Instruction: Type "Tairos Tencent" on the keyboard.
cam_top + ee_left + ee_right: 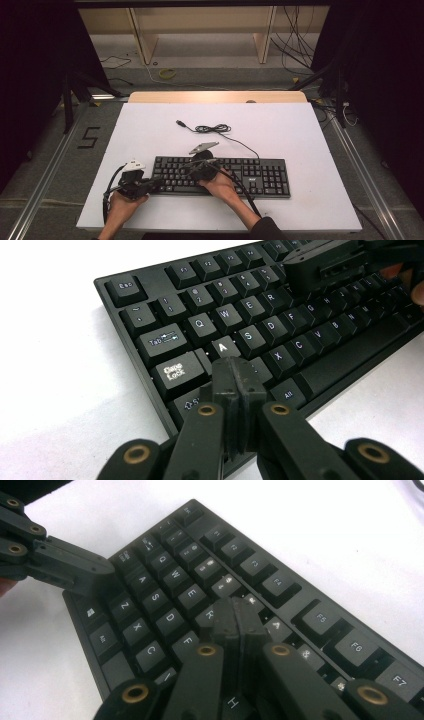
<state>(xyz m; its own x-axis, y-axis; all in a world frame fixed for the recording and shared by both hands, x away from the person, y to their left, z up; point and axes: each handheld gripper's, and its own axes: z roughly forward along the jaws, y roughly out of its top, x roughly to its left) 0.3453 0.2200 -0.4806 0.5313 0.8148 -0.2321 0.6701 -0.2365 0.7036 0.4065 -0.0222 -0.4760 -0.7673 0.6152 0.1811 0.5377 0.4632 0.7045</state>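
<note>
A black keyboard (225, 176) lies on the white table, its cable (215, 129) running off toward the far side. My left gripper (156, 183) is at the keyboard's left end, jaws shut with nothing between them. In the left gripper view its tips (234, 365) rest over the keys just below the A key (223, 346), by Caps Lock (176, 372). My right gripper (189, 170) is shut too, over the left-middle keys. In the right gripper view its tips (235, 605) sit by the R key (209, 614), with the keyboard (310, 620) beneath and the left gripper (95, 577) at the far left.
The white table (150, 130) has bare surface around the keyboard. The cable's USB plug (181, 123) lies loose beyond the keyboard. A wooden strip (215, 96) borders the table's far edge. Metal rails (45, 175) run along both sides.
</note>
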